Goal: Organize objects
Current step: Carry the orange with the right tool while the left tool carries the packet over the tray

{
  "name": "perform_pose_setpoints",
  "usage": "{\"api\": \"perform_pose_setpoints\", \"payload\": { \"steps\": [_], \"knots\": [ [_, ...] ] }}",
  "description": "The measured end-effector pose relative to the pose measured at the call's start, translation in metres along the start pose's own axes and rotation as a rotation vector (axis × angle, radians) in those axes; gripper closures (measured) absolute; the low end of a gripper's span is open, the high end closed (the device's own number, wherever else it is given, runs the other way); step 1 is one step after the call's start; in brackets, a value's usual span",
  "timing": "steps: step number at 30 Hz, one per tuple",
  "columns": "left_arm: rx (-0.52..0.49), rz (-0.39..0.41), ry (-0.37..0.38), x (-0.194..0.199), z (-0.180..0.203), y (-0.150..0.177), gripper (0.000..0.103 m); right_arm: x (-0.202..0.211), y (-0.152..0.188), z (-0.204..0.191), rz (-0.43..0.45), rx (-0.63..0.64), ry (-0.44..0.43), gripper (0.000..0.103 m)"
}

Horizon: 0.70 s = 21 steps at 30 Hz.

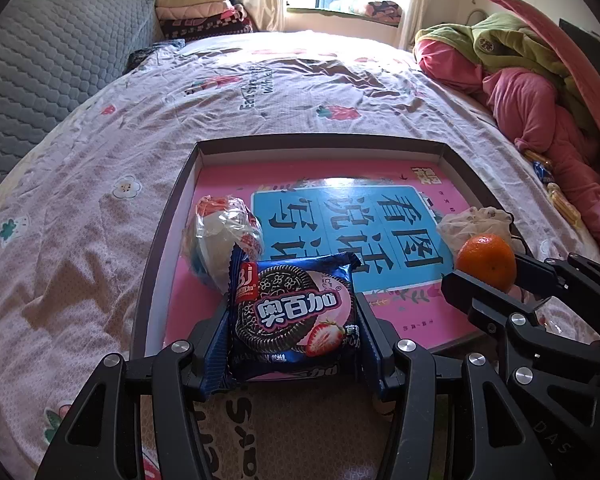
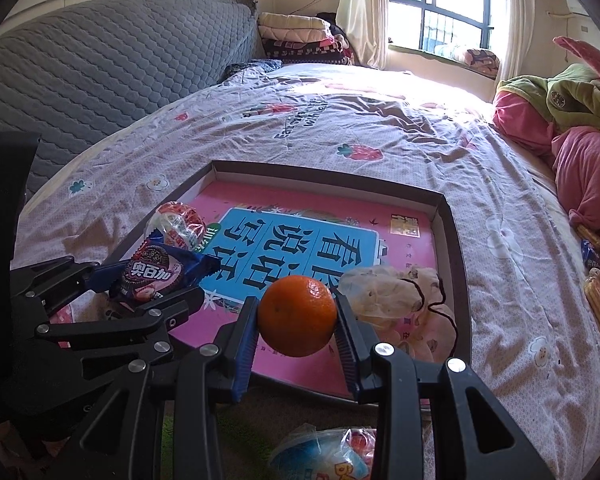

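Note:
My left gripper (image 1: 292, 320) is shut on a blue cookie packet (image 1: 294, 314) and holds it over the near edge of a shallow box (image 1: 320, 146) with a pink and blue printed floor. My right gripper (image 2: 296, 316) is shut on an orange (image 2: 297, 315) over the box's near right part. The orange (image 1: 486, 262) and right gripper also show in the left wrist view; the packet (image 2: 160, 274) shows in the right wrist view. A wrapped white and red snack (image 1: 224, 236) lies in the box at left, and a crumpled pale bag (image 2: 388, 290) at right.
The box (image 2: 452, 240) lies on a bed with a pink patterned sheet (image 1: 80, 208). Pink and green bedding (image 1: 520, 80) is piled at right, with small wrapped snacks (image 2: 596, 280) beside it. A grey quilted headboard (image 2: 100, 64) stands at left. Another wrapped snack (image 2: 320, 456) lies below my right gripper.

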<state>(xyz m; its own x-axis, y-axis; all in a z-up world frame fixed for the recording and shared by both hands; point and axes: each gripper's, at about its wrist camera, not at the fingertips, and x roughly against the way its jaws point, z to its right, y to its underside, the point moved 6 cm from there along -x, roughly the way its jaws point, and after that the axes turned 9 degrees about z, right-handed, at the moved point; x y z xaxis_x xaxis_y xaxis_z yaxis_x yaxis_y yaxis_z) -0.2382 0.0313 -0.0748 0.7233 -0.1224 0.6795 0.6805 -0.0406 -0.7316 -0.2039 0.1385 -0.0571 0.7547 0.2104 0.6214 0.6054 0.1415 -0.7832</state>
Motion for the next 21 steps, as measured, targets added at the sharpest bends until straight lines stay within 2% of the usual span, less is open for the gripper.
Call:
{"api": "perform_pose_setpoints", "payload": {
  "steps": [21],
  "knots": [
    [0.004,-0.032,0.016,-0.021,0.005,0.001,0.046,-0.019,0.011,0.011,-0.081,-0.016,0.03,0.066]
  ]
}}
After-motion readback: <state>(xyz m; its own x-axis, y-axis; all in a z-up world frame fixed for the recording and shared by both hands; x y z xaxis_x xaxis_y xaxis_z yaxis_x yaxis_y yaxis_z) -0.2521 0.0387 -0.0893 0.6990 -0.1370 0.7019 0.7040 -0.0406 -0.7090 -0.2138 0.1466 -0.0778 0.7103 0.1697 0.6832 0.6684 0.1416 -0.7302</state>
